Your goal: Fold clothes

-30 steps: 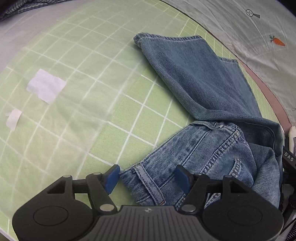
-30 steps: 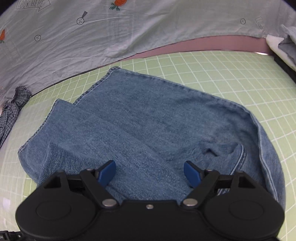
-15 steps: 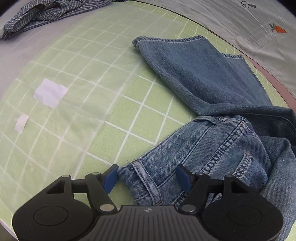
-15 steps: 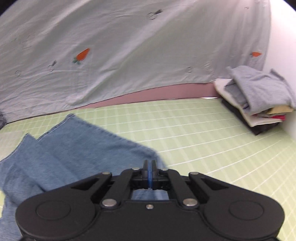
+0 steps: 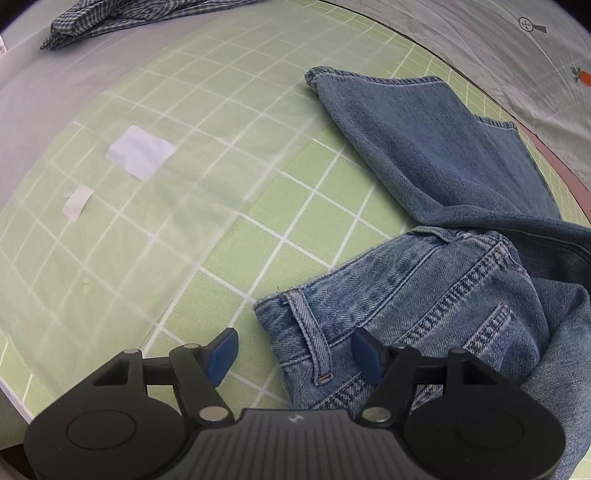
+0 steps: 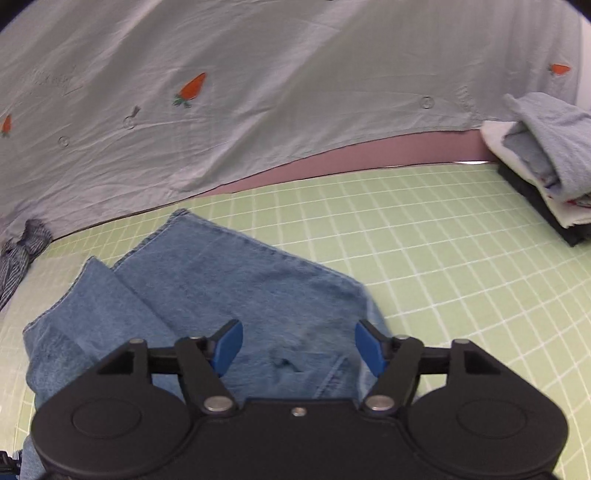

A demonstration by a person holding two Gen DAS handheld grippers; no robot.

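A pair of blue jeans (image 5: 436, 177) lies partly folded on the green grid mat (image 5: 221, 206). In the left wrist view the waistband with a belt loop (image 5: 314, 339) and a back pocket lies just ahead of my left gripper (image 5: 295, 352), which is open with the waistband corner between its blue pads, not clamped. In the right wrist view the jeans (image 6: 229, 284) spread from the middle to the left, both leg hems at the far left. My right gripper (image 6: 299, 349) hovers open above the denim, holding nothing.
A checked shirt (image 5: 122, 14) lies bunched at the far left edge of the mat. Two white paper scraps (image 5: 140, 151) lie on the mat. A stack of folded clothes (image 6: 543, 155) stands at the right. A grey sheet with carrot prints (image 6: 258, 92) hangs behind.
My right gripper was shut on the denim half a second ago and has since opened, letting the jeans lie on the mat. The left gripper has drawn back slightly, still open.
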